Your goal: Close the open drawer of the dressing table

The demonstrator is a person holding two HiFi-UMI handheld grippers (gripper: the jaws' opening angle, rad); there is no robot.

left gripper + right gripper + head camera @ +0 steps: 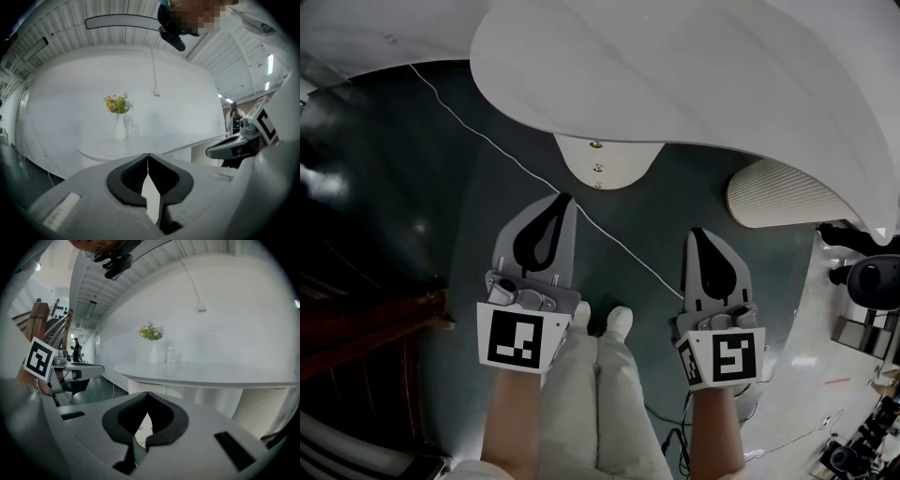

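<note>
Head view: drawer (605, 161), cream, rounded front with small knobs, sticking out from under the white table top (694, 75). It lies ahead of your left gripper (564, 199) and right gripper (697, 232), touching neither.

Left gripper view: jaws together, nothing between; vase of yellow flowers (120, 126) on the table.

Right gripper view: your jaw tips meet, empty.

Makes two grippers, the left gripper (564, 199) and the right gripper (696, 232), with two marker cubes (516, 339), one on each. Makes one dressing table (675, 66), one open drawer (614, 161) with three small metal fittings (598, 168), one white cable (487, 141) and one ribbed stool (778, 192). Adds one vase (120, 129), one bunch of flowers (117, 103), one glass (135, 131) and two shoes (620, 320).
</note>
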